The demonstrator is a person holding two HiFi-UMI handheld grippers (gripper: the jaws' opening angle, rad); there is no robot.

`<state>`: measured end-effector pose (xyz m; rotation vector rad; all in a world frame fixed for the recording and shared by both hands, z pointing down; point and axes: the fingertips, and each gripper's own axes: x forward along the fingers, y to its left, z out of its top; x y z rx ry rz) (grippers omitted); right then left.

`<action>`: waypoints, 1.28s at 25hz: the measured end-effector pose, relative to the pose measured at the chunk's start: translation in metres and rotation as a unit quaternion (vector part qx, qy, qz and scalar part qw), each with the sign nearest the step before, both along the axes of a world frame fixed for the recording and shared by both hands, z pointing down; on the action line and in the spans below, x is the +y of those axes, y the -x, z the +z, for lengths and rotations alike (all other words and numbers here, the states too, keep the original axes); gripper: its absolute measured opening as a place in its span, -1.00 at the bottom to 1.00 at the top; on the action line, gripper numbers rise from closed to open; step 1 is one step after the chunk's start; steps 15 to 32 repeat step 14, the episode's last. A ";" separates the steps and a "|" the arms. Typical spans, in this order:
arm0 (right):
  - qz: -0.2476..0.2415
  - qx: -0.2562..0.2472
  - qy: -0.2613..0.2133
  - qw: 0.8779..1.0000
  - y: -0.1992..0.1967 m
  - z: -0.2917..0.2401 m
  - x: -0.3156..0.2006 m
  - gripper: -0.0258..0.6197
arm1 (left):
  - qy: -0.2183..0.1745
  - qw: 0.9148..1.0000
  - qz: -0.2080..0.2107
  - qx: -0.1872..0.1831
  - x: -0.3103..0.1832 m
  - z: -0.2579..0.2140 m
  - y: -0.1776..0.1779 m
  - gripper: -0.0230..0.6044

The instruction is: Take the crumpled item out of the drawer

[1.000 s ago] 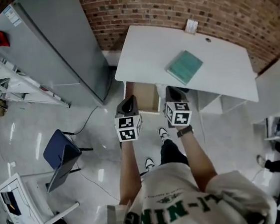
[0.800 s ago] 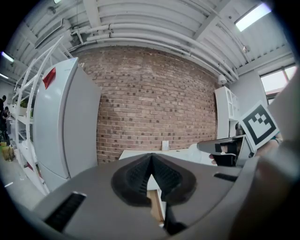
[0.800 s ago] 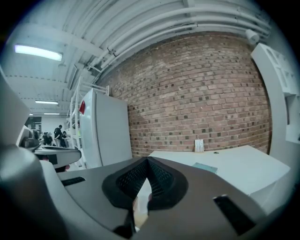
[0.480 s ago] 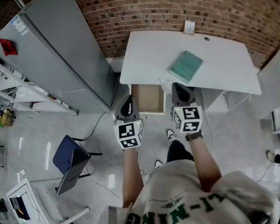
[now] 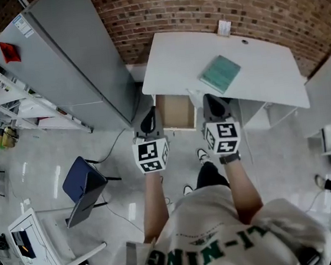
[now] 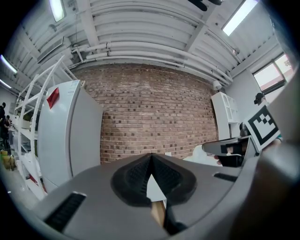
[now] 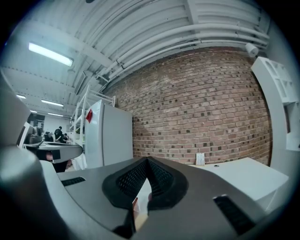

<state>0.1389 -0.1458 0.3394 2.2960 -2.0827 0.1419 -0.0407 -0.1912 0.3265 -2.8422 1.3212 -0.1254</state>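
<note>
**Both grippers closed and empty, held before the open drawer**

From the head view, the person's two forearms reach forward and down. The left gripper [image 5: 148, 121] and right gripper [image 5: 212, 102] are held side by side, apart from each other, their marker cubes facing up.

In the left gripper view the black fingers [image 6: 133, 176] meet at their tips with nothing between them. A sliver of white bench edge and brown wood shows through the gap below the tips. In the right gripper view the fingers [image 7: 126, 180] are likewise pressed together and hold nothing.

Just past the fingertips, between the two grippers, the drawer [image 5: 176, 111] stands pulled out from under the white bench [image 5: 254, 80]. The part of its inside that shows is plain brown. The crumpled item cannot be made out in any view.

On the bench top a green pad [image 5: 220, 74] lies flat, tilted to the edges and well back from the drawer. A tall grey cabinet [image 5: 68, 57] stands left of the bench, and a blue chair [image 5: 82, 183] is on the floor further left. A brick wall [image 5: 198, 3] runs behind it all.
</note>
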 end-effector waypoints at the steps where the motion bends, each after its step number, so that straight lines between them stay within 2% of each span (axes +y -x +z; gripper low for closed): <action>1: -0.001 0.001 0.001 1.000 0.001 0.000 -0.001 -0.92 | 0.001 1.000 0.000 0.000 0.000 0.001 0.000 -0.95; 14: -0.017 0.006 0.013 1.000 0.007 0.010 -0.024 -0.92 | 0.010 1.000 -0.004 0.006 -0.020 0.009 0.000 -0.95; 32: -0.017 0.006 0.013 1.000 0.007 0.010 -0.024 -0.92 | 0.010 1.000 -0.004 0.006 -0.020 0.009 0.000 -0.95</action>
